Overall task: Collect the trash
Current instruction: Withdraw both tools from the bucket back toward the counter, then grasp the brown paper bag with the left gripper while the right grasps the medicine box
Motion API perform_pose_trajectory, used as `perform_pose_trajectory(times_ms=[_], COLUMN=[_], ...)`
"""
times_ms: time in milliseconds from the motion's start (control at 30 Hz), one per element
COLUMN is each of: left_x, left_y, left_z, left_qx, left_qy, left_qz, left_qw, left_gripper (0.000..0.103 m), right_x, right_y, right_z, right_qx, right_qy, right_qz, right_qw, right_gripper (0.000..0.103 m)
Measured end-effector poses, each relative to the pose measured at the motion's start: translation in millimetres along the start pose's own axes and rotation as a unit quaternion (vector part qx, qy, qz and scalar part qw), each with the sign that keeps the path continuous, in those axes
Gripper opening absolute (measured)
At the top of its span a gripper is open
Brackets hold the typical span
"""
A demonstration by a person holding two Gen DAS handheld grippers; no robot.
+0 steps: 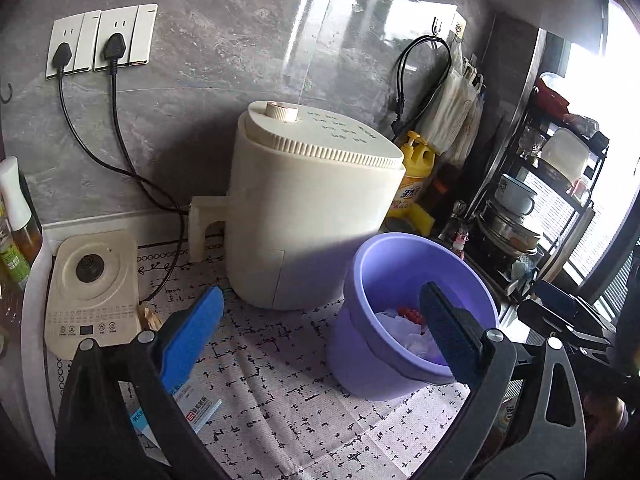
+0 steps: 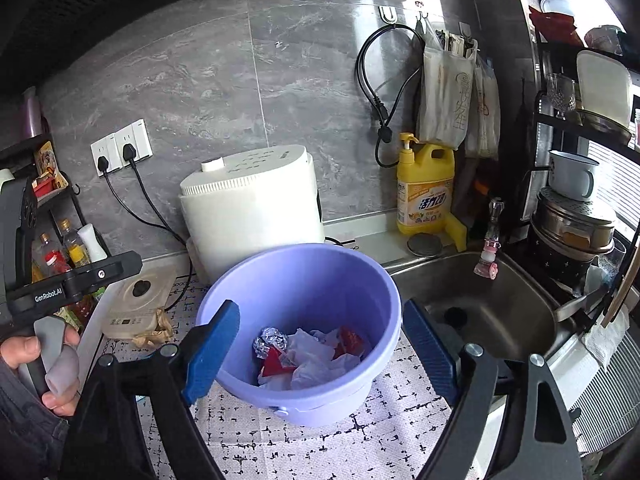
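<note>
A purple bucket [image 2: 304,292] stands on the patterned mat and holds a foil ball [image 2: 270,342], white crumpled paper [image 2: 308,354] and red wrappers [image 2: 350,340]. My right gripper [image 2: 320,344] is open and empty, its blue pads either side of the bucket, just above its rim. My left gripper [image 1: 320,320] is open and empty, left of the bucket [image 1: 384,304]. A crumpled brown paper [image 2: 154,334] lies by the blender base; it also shows in the left wrist view [image 1: 150,318]. A blue-printed packet [image 1: 196,404] lies on the mat under the left finger.
A cream air fryer [image 1: 312,204] stands behind the bucket. A blender base [image 1: 92,288] sits at the left. A yellow detergent bottle [image 2: 426,186] and a steel sink [image 2: 492,312] are to the right, with a dish rack [image 2: 576,216] beyond. Cords run from wall sockets [image 1: 100,40].
</note>
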State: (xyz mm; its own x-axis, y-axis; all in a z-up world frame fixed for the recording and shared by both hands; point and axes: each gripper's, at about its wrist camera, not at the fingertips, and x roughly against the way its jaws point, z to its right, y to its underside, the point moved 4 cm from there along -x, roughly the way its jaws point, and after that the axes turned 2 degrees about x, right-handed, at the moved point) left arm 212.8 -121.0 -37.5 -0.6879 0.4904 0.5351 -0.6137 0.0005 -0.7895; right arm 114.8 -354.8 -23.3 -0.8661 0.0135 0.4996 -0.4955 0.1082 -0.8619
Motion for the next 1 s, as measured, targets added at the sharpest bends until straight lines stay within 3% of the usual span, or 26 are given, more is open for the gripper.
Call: perform_pose_trajectory(times_ms=[433,800,1000], left_x=[40,30,4], left_y=[20,51,67], left_z=[-98,-159,-180], left_qx=[0.057,0.063,0.059], left_qy=[-0.071,-0.079,-0.068], left_qz=[0.007,-0.048,-0.084], left_qw=[0.9959,0.9937,0.9924], left_gripper=[0.095,0.065,0.055], right_x=[-23,-39,-48], right_y=[1,15,32], right_z=[-91,-159,-183], right_qx=[0.048,0.065,0.068], right_qy=[-0.062,-0.083,-0.077], right_qz=[-0.015,-0.035,-0.062], right_qw=[0.997,0.994,0.993], right_gripper=[0.088,0.089,0.08])
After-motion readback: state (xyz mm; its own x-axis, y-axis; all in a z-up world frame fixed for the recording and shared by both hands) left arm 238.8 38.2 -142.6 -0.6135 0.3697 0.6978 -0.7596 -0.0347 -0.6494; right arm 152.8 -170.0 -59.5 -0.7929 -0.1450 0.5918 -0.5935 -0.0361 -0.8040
